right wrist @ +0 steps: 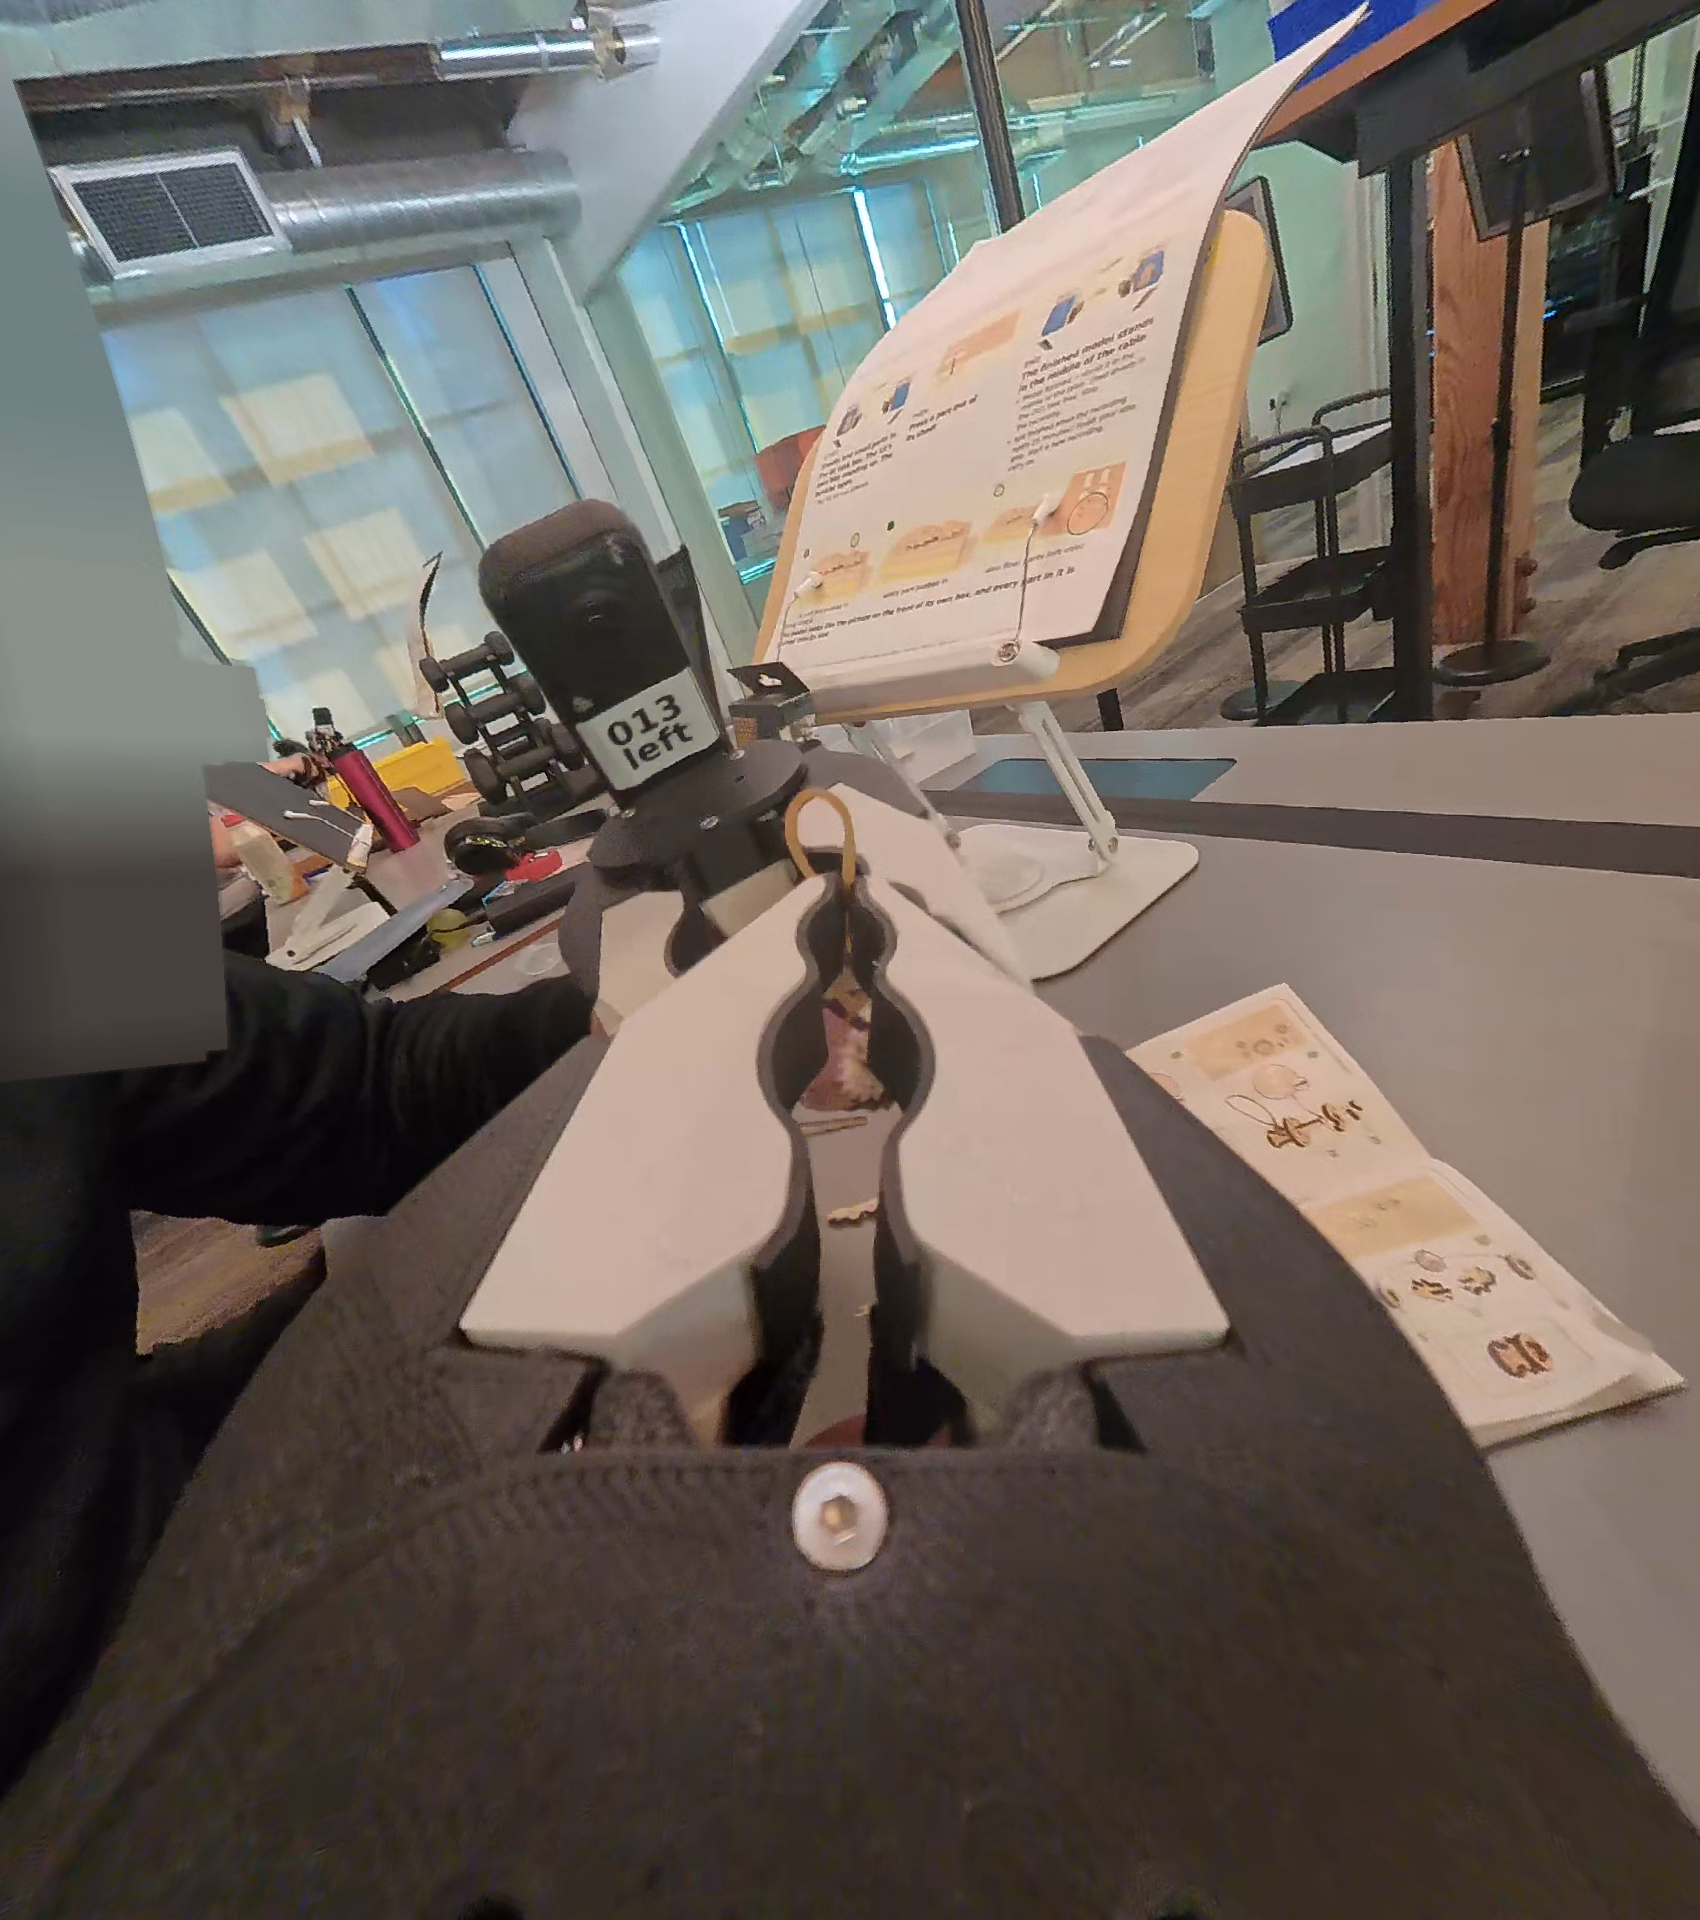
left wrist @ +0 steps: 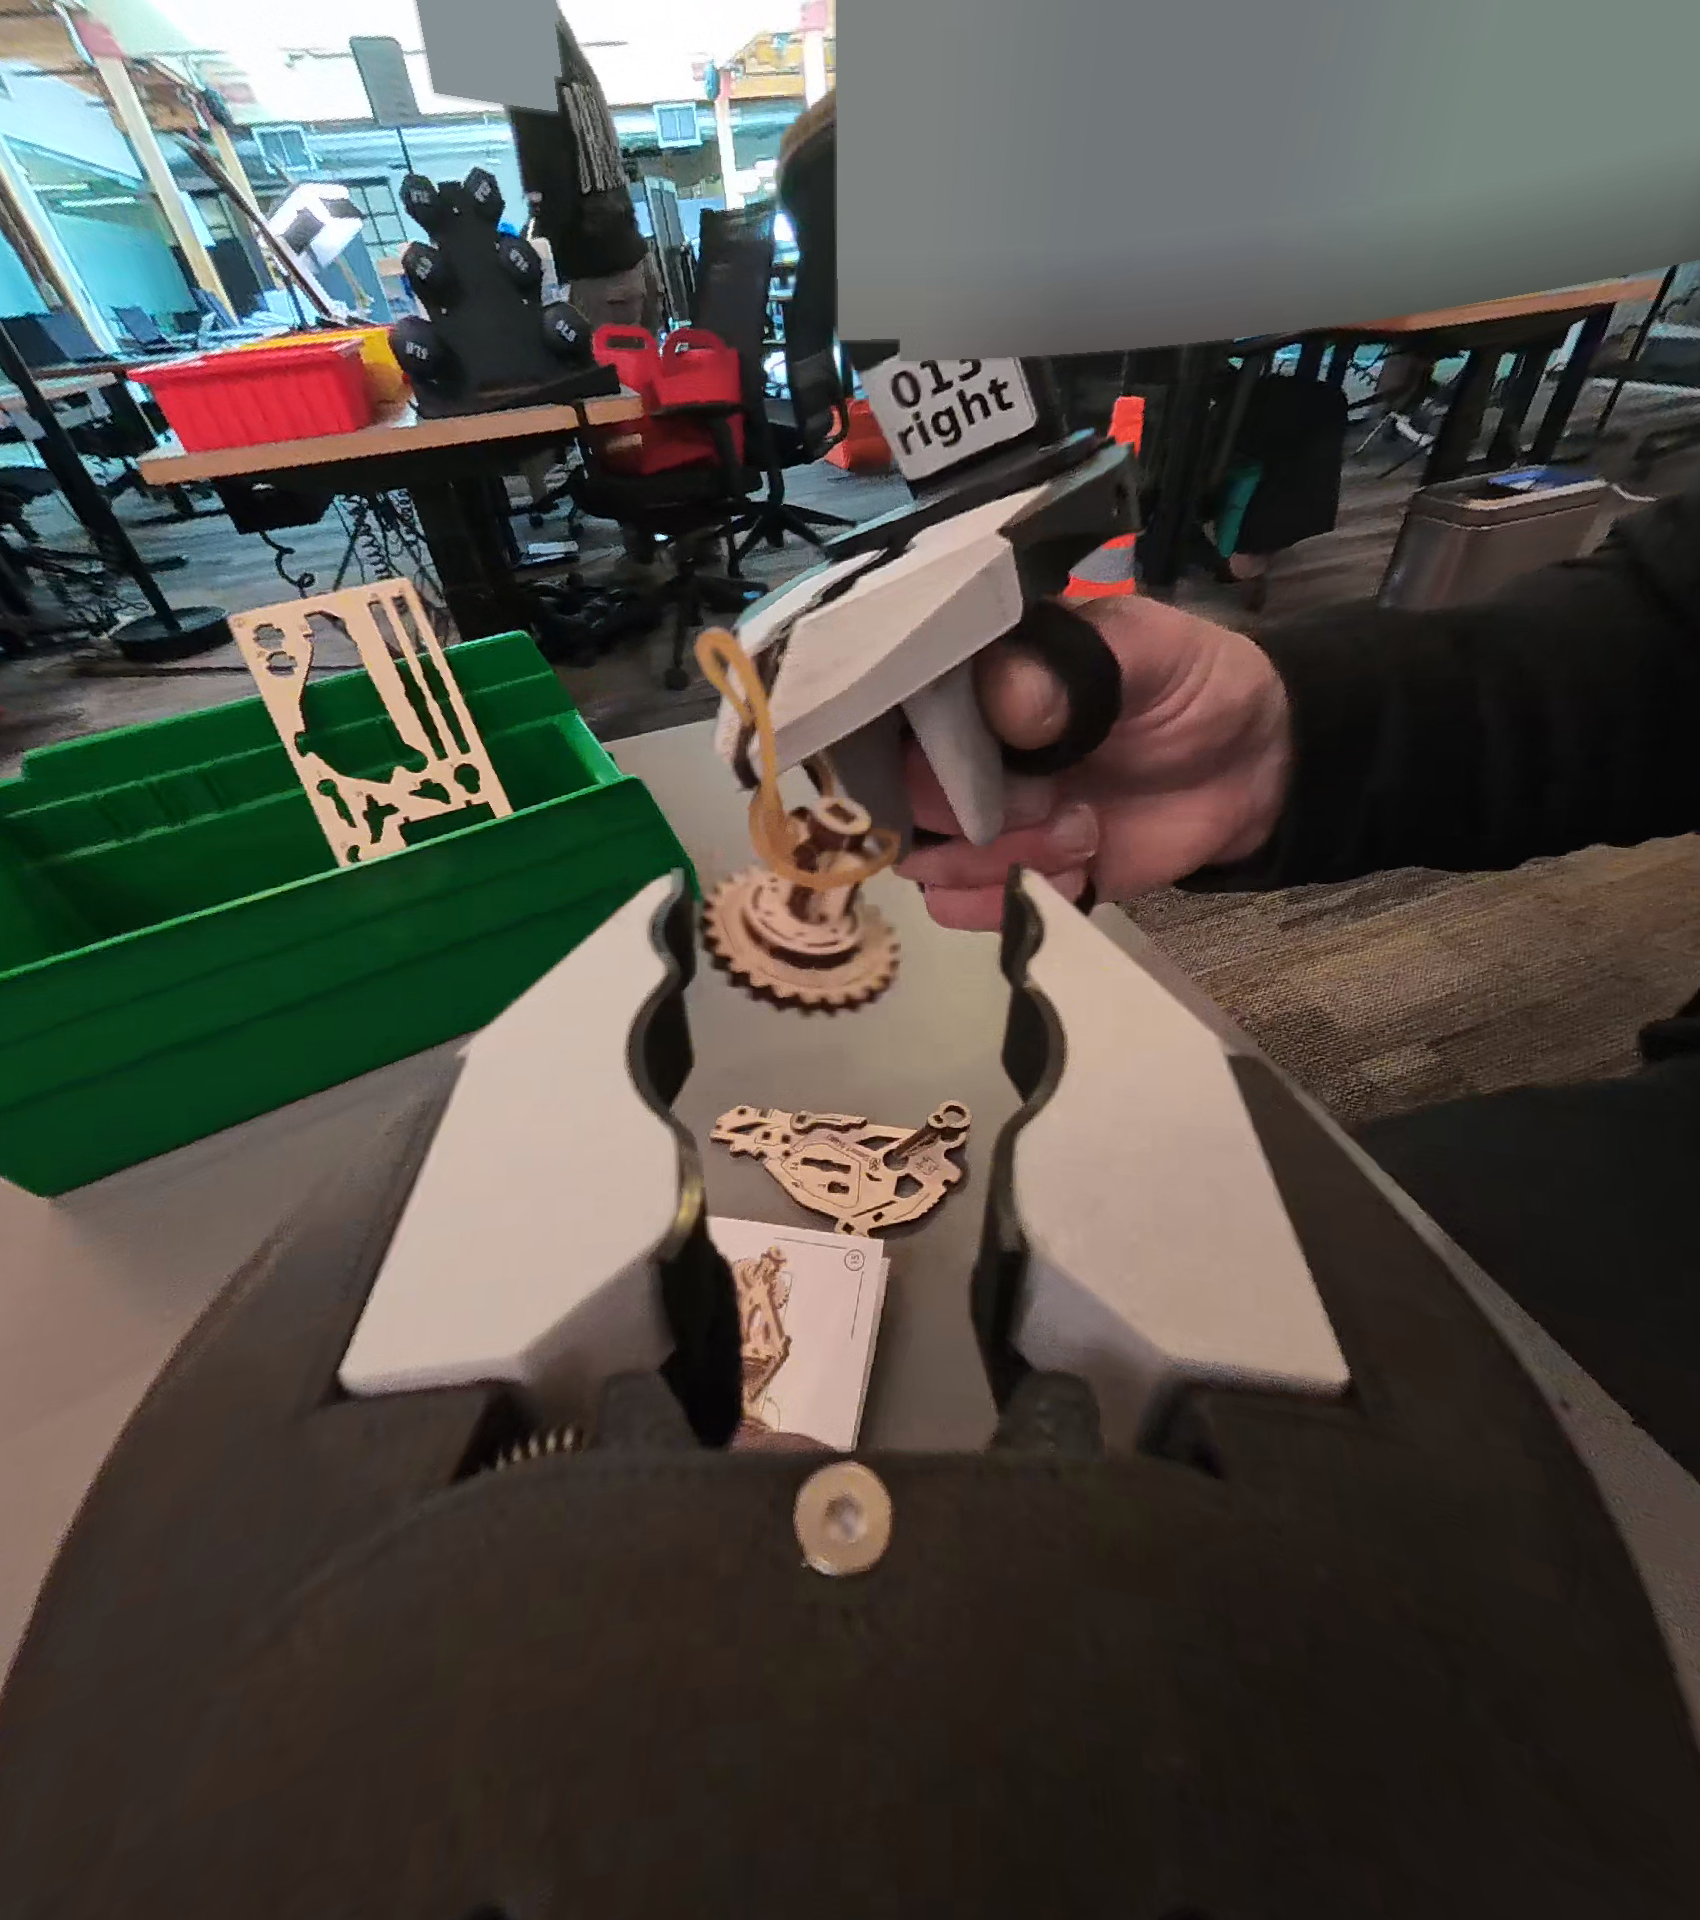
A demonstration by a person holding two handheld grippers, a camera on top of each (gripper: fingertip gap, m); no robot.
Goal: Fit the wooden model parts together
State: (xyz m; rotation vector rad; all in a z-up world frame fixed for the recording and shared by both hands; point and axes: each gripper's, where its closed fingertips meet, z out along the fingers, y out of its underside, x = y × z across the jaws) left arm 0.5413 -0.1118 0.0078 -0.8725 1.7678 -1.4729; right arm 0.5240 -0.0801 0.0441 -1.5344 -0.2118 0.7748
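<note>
A wooden gear assembly (left wrist: 804,935) with a shaft hangs tilted from a tan rubber band (left wrist: 768,790) wound round its shaft. My right gripper (left wrist: 758,717) is shut on the band; in the right wrist view (right wrist: 830,883) a loop of the band (right wrist: 818,821) sticks out past the closed tips, and the assembly (right wrist: 851,1039) shows through the finger gap. My left gripper (left wrist: 841,904) is open, and the gear sits between and just beyond its tips; I cannot tell if they touch. A flat wooden part with a key piece (left wrist: 846,1164) lies on the table under the left fingers.
A green bin (left wrist: 202,935) at the left holds a punched wooden sheet (left wrist: 368,717). An instruction booklet (right wrist: 1397,1216) lies on the grey table (right wrist: 1448,987), also seen in the left wrist view (left wrist: 810,1330). A book stand with pages (right wrist: 1033,468) stands behind. A small wooden chip (right wrist: 851,1208) lies loose. There is about 4 cm between the tips of the two grippers.
</note>
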